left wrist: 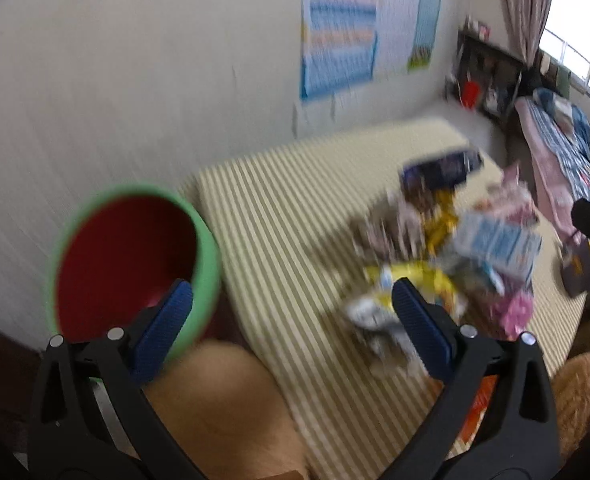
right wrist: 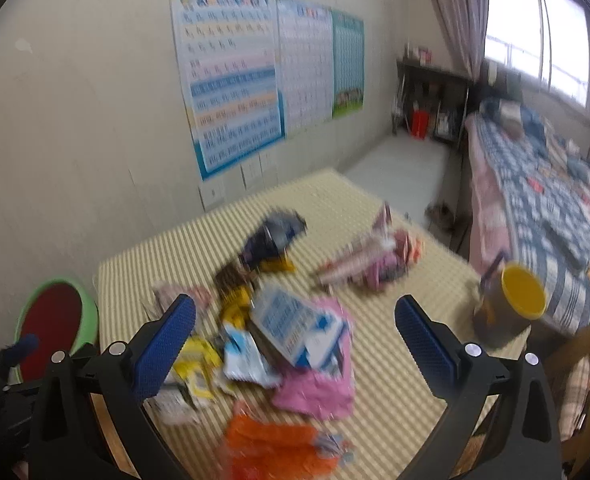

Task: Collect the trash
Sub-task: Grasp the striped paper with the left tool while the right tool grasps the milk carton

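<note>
Both frames blurred. Trash sits in a loose pile on the striped table [right wrist: 395,380], spread from the middle toward the near edge: a blue-and-white carton [right wrist: 295,330] on top of a pink wrapper [right wrist: 319,392], a yellow packet [right wrist: 199,364] at the near-left, an orange wrapper [right wrist: 271,444] right at the near edge, a dark blue bag [right wrist: 273,240] and a pink bundle [right wrist: 375,264] further back. A green bin with a red inside [right wrist: 53,326] stands off the table's left edge, apart from the pile. A cup with a yellow rim [right wrist: 511,304] sits at the right edge; likely not trash.

Step in hand, as judged: reach in for the first piece. Best to take the topmost piece, the carton or the wrapper under it, pinch one edge only, lift clear so nothing drags along, then carry left over the bin's mouth before letting go.

Right gripper [right wrist: 295,332] hangs over the near part of the pile, fingers spread wide, nothing between them, touching nothing visible. Left gripper [left wrist: 293,312] also spread wide and empty; its left fingertip [left wrist: 175,304] shows in front of the bin rim [left wrist: 207,264], contact cannot be told.
</note>
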A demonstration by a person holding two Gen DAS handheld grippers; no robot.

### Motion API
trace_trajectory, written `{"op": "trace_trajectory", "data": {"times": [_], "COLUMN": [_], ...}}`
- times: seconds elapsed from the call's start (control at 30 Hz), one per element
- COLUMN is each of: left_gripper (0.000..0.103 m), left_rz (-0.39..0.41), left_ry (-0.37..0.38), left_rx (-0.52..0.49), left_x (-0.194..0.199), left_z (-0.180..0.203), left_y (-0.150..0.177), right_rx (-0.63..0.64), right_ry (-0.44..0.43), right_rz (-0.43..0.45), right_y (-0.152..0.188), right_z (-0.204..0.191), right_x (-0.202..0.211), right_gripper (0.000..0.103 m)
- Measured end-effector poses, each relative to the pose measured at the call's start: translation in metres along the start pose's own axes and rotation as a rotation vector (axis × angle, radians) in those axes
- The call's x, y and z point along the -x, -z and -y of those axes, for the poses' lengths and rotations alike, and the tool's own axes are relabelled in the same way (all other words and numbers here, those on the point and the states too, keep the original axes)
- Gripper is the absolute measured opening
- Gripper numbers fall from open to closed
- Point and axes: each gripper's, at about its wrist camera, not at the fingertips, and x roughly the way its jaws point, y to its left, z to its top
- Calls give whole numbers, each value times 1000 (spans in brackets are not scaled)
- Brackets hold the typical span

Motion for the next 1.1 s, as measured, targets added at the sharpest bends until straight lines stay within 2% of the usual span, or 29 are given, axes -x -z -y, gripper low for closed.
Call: {"op": "trace_trajectory", "data": {"times": [0.07, 0.17, 0.37, 0.5, 0.57, 0.63, 0.67, 0.73, 0.77, 0.83, 1.03, 1.1], "left_gripper": [97, 96, 96, 95, 87, 81, 78, 63, 48, 42, 40, 40], "left_rz": [-72, -104, -64, -177, -265, -313, -322, -318, -310, -292, -243, -221], "left_ry": [45, 96, 34, 85, 134, 160, 187, 199, 219, 218, 231, 228], "left_rx": [-6, 3, -67, -88, -56, -20, 3, 16, 17, 14, 3, -3], "left_x": [-15, -23, -38, -56, -66, -73, -73, -70, -68, -62, -44, -41], "left_z": [5, 14, 41, 42, 38, 33, 30, 26, 25, 23, 10, 4], "left_y": [7, 14, 22, 26, 29, 32, 33, 32, 32, 32, 29, 27], "right_rx": [-13, -15, -27, -42, -88, -146, -175, -208, -233, -271, -331, -341], "right_ry": [-16, -27, -51, -85, -123, -156, -169, -186, -202, -226, -272, -277], "right_rz": [-49, -100, -162, -171, -170, -180, -188, -187, -186, -200, -271, -279], "right_y": [12, 26, 40, 43, 42, 39, 37, 30, 26, 21, 18, 19], "right_z": [10, 18, 26, 28, 35, 43, 47, 53, 56, 61, 64, 65], "right_x": [-9, -19, -38, -44, -45, -48, -50, -53, -56, -64, -91, -95], "right_gripper": [96, 96, 96, 96, 96, 95, 91, 90, 90, 89, 82, 75]}}
